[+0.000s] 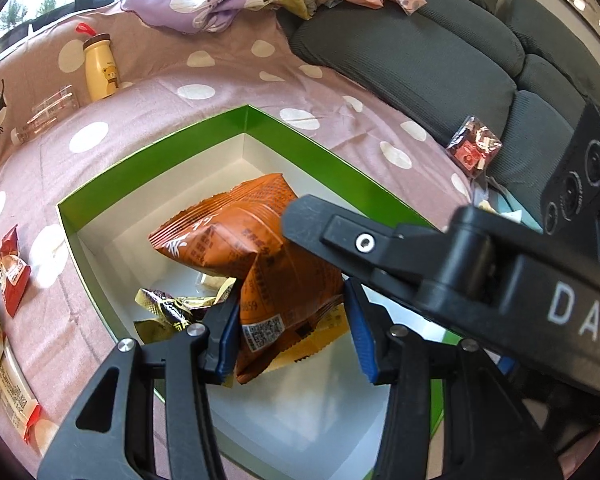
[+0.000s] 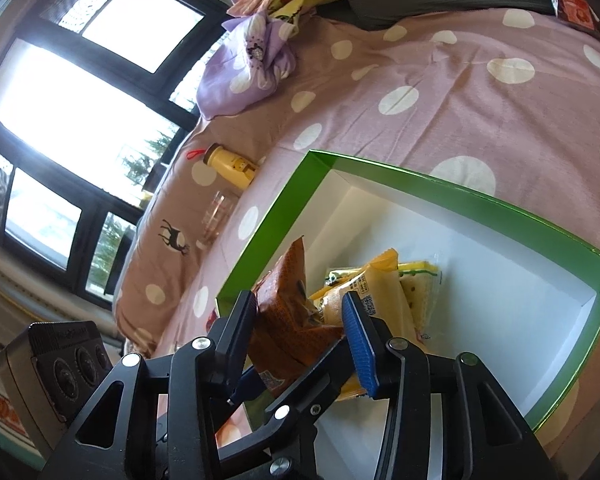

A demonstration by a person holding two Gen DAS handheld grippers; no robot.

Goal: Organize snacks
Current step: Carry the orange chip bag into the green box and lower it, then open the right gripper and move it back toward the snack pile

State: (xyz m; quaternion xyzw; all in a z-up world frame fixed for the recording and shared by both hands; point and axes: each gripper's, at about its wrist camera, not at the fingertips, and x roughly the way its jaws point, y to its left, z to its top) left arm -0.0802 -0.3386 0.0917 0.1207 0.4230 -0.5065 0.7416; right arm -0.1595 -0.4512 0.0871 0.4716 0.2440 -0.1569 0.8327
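Left wrist view first: the left gripper (image 1: 292,332) hangs over the green box (image 1: 332,152) with the orange snack bag (image 1: 260,248) between its blue pads (image 1: 229,336). The left pad touches the bag's lower edge, the right pad stands clear of it, so I'd call those jaws parted rather than pinching. The right gripper (image 1: 300,216) comes in from the right and has its jaw tip on the upper part of the same bag. Inside the box, under the bag, there's a dark-and-gold wrapped snack (image 1: 168,308) and a yellow packet (image 1: 320,340). More wrapped snacks (image 1: 12,276) lie loose on the dotted bedspread (image 1: 204,68) left of the box, and a red packet (image 1: 474,146) leans on the grey cushions.

Right wrist view: the right gripper (image 2: 300,328) has the orange snack bag (image 2: 288,320) between its jaws, which look pinched onto the crumpled foil. The bag sits upright at the near-left corner of the green box (image 2: 460,194), beside the yellow packet (image 2: 380,288) and a clear pack of crackers (image 2: 418,280).

My take: get the bag low and flat onto the box floor before letting go, and keep the 2 grippers from tugging against each other
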